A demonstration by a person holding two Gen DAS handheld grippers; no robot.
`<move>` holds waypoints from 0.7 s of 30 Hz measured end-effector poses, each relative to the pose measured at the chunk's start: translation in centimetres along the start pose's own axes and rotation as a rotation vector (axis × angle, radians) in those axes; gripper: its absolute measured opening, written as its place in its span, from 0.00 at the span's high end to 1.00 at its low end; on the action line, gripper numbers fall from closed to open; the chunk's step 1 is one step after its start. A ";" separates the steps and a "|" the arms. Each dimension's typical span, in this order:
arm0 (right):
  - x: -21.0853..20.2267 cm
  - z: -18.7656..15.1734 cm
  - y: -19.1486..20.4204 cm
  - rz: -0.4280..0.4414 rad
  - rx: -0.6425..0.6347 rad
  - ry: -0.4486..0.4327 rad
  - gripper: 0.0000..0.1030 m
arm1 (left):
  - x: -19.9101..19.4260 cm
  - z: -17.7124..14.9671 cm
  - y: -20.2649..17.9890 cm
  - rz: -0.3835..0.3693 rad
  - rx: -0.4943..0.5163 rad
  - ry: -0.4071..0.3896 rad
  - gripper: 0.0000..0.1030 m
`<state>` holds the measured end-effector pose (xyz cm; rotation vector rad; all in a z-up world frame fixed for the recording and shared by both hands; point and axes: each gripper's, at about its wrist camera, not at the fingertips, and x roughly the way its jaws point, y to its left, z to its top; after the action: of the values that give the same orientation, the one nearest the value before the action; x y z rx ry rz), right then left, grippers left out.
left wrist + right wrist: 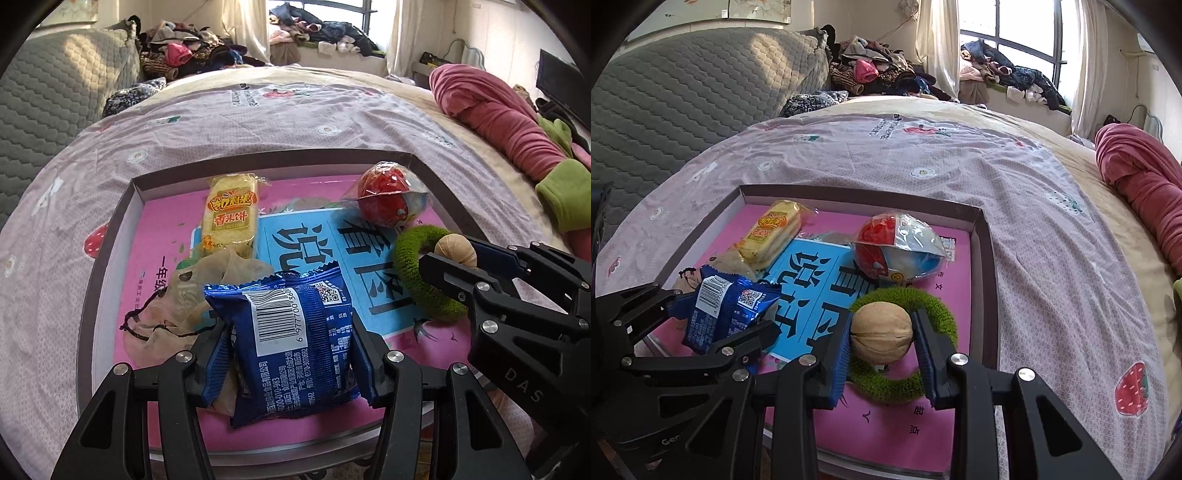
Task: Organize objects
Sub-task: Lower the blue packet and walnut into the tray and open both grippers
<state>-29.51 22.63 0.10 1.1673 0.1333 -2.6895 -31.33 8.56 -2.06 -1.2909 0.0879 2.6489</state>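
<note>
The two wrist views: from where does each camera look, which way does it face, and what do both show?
Left wrist: sits on the left gripper, looks forward and down into the tray; its fingers clamp the blue snack packet; the right gripper shows at right.
Right wrist: sits on the right gripper, looks forward and down at the walnut that it grips above the green ring; the left gripper shows at left.
Shared: tray, packet, walnut, ring, rice cake, red ball.

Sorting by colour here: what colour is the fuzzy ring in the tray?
Green; the ring shows best in the right wrist view.
</note>
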 end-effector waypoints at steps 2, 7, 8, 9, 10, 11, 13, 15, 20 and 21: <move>0.1 -0.1 -0.1 0.000 0.002 0.003 0.68 | 0.0 0.0 -0.1 0.002 0.003 0.000 0.43; 0.4 -0.1 -0.2 0.000 0.008 0.007 0.68 | 0.1 0.0 0.0 -0.003 0.001 0.003 0.43; 0.4 -0.1 -0.2 -0.002 0.008 0.007 0.68 | 0.1 0.0 -0.1 -0.004 -0.001 0.004 0.43; 0.4 -0.1 -0.1 -0.004 0.008 0.006 0.68 | 0.1 0.0 -0.1 -0.004 0.000 0.005 0.43; 0.4 -0.1 -0.1 -0.003 0.007 0.007 0.68 | 0.1 0.0 -0.1 -0.003 0.001 0.004 0.43; 0.4 -0.1 -0.1 -0.004 0.007 0.009 0.68 | 0.1 0.0 -0.1 -0.003 0.000 0.004 0.43; 0.5 -0.1 -0.1 -0.002 0.010 0.009 0.68 | 0.1 0.0 -0.1 -0.002 0.002 0.005 0.43; 0.4 -0.2 -0.2 0.000 0.010 0.009 0.68 | 0.2 0.1 0.0 -0.001 0.003 0.007 0.43; 0.4 0.0 -0.1 -0.001 0.010 0.005 0.68 | 0.2 0.0 0.0 0.010 0.005 0.012 0.38; 0.4 0.0 -0.1 0.000 0.010 0.005 0.68 | 0.2 0.0 0.0 0.013 0.006 0.013 0.37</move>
<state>-29.75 22.72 -0.20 1.1774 0.1208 -2.6908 -31.47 8.55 -2.19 -1.3100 0.1057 2.6496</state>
